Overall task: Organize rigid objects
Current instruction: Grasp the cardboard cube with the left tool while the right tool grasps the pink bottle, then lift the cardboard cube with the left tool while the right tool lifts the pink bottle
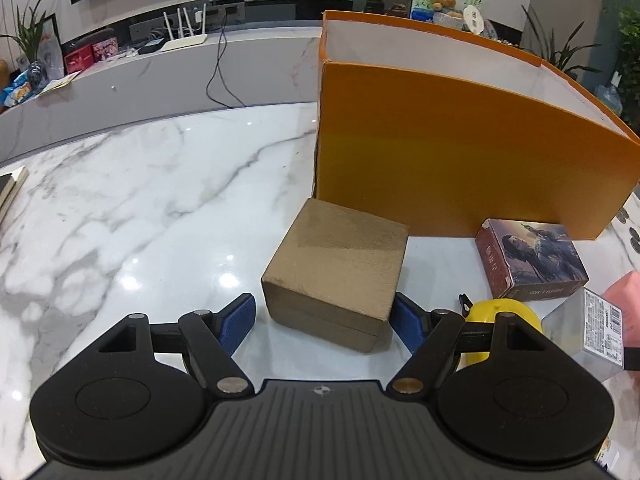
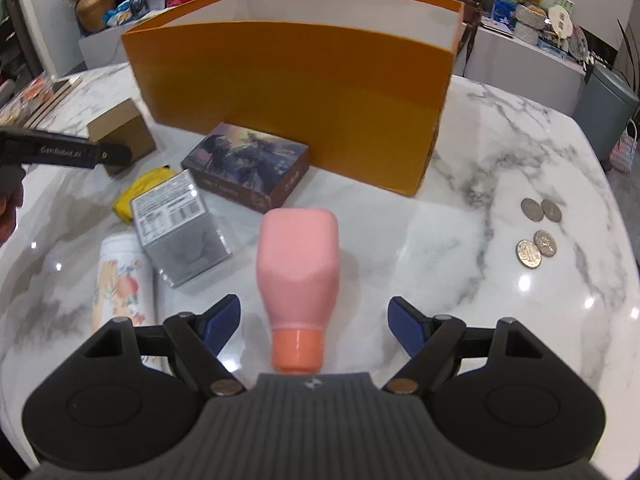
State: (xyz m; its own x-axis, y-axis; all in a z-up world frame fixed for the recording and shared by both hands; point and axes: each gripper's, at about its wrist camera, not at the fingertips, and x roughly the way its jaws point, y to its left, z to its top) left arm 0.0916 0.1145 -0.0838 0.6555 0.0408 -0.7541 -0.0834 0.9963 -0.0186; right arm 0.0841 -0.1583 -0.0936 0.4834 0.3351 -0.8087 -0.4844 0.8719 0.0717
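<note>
A brown box (image 1: 336, 268) sits on the marble table (image 1: 140, 220) just in front of a tall orange box (image 1: 460, 152). My left gripper (image 1: 324, 320) is open, its blue pads (image 1: 240, 320) standing either side of the brown box's near end without pressing it. In the right wrist view a pink bottle (image 2: 298, 272) lies with its orange cap toward the camera. My right gripper (image 2: 314, 324) is open with the bottle's neck between its fingers and a clear gap on both sides. The left gripper's black finger (image 2: 72, 152) shows at the left beside the brown box (image 2: 124, 128).
A picture-printed card box (image 2: 248, 168), a grey barcode box (image 2: 180, 224), a yellow tape measure (image 2: 140, 192) and a white floral can (image 2: 120, 280) lie left of the bottle. Several coins (image 2: 536, 240) lie on the right. The orange box (image 2: 296, 92) walls off the back.
</note>
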